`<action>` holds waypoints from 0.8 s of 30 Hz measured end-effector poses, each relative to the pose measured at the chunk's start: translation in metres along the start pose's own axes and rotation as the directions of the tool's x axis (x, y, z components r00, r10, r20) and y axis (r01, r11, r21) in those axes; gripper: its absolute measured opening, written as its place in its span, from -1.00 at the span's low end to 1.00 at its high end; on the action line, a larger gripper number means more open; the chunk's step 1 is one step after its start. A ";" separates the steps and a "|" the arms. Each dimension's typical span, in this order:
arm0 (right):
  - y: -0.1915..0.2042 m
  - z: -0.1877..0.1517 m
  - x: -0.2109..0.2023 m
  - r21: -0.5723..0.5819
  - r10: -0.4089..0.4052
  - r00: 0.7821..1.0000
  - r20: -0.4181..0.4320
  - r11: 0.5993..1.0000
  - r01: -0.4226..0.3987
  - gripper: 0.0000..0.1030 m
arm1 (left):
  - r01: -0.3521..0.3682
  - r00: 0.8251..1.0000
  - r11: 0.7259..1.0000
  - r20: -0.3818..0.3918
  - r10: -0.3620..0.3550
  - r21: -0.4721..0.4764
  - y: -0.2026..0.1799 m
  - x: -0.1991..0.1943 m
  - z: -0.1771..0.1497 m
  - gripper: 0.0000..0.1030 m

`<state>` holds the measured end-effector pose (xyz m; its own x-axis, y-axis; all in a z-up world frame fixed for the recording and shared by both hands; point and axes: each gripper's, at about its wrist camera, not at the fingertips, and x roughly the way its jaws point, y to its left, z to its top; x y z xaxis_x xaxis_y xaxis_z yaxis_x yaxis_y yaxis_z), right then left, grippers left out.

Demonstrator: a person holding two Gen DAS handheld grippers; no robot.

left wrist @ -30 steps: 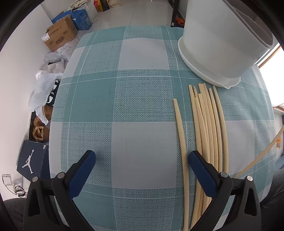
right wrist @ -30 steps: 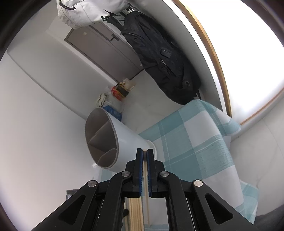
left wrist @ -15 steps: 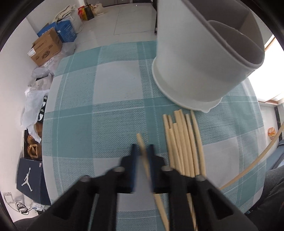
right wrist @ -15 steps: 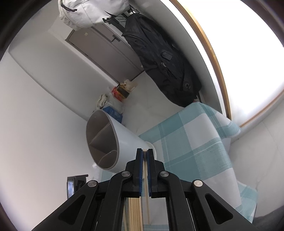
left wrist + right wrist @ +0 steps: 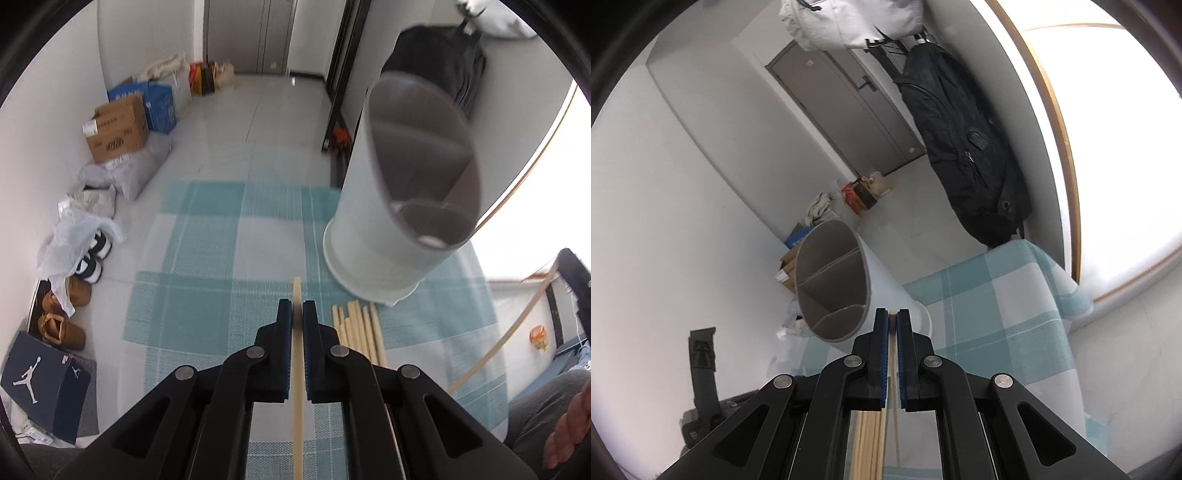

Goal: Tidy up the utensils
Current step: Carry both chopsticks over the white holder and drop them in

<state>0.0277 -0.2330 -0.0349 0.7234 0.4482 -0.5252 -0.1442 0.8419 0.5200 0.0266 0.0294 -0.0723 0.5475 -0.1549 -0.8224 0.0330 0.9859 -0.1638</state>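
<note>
My left tongs (image 5: 296,314) are pinched shut on one long pale wooden chopstick (image 5: 297,398), and its tip sticks out past the blue pads, up above the table (image 5: 207,266) with the teal and white checked cloth. My right tongs (image 5: 892,321) are pinched shut on another pale chopstick (image 5: 893,362) too. The rest of the pale chopsticks (image 5: 356,332) lie in a bunch on the cloth, just beside the foot of the tall white round plastic holder (image 5: 384,236). I think the stick could go wrong in a few ways. It is thin and smooth, so it could slip or swing in my tongs. Its tip could hit the rim of the holder and not go in. A hard bump could tip the holder, since it is tall. The two long sticks could also knock each other. The holder has grey walls inside that split it into parts, and the parts I can see look empty.
</note>
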 end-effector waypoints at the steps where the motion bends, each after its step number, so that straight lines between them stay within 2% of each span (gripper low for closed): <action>1: 0.006 -0.001 -0.003 -0.025 0.005 1.000 0.009 1.000 -0.005 -0.93 | 0.002 1.000 1.000 0.027 -0.002 0.004 -0.001 -0.008 0.000 -0.97; 3: 0.020 -0.004 -0.009 -0.079 0.013 0.999 0.029 0.997 -0.011 -0.93 | 0.004 0.997 1.000 0.074 -0.004 0.007 -0.007 -0.018 0.003 -0.97; 8: 0.046 -0.006 -0.017 -0.153 0.035 0.998 0.059 0.988 -0.026 -0.93 | 0.048 0.990 0.999 0.132 -0.049 0.015 -0.005 -0.023 0.010 -0.97; 17: 0.067 -0.002 -0.020 -0.199 0.057 0.995 0.079 0.979 -0.040 -0.93 | 0.093 0.982 0.994 0.162 -0.101 0.058 -0.007 -0.036 0.018 -0.97; 24: 0.074 0.016 -0.019 -0.225 0.055 0.995 0.085 0.974 -0.035 -0.93 | 0.128 0.981 0.987 0.131 -0.141 0.101 -0.021 -0.048 0.033 -0.98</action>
<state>0.0140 -0.1834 0.0241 0.7694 0.4667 -0.4362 -0.3177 0.8719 0.3726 0.0275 0.0179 -0.0117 0.6418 -0.2828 -0.7128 0.1872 0.9592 -0.2120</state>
